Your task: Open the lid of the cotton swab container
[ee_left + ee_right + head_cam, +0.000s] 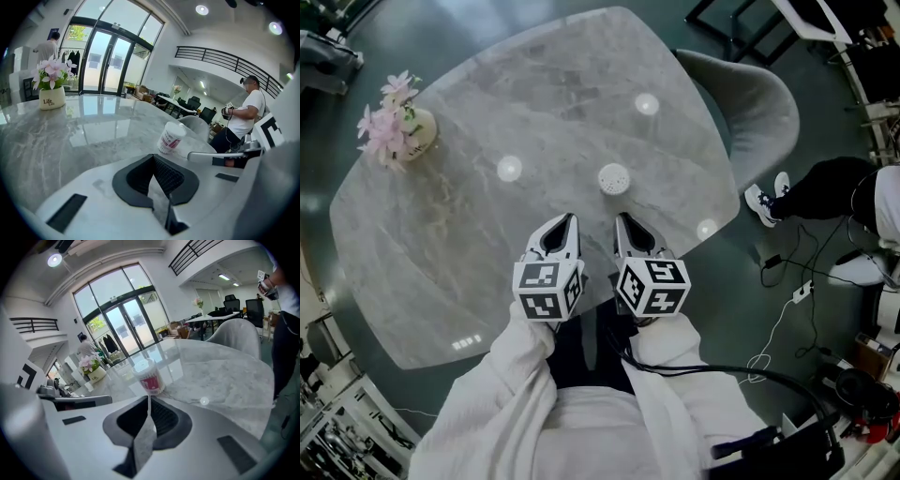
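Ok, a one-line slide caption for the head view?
Left claw and right claw, both shut and empty, side by side over a marble table, just short of the closed swab container.

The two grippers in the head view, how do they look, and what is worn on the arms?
The left gripper and right gripper have pale grey tapered bodies with black ribbed linings. Each carries a white cube with black square markers. The sleeves are white and loose. A black cable trails from the right side.
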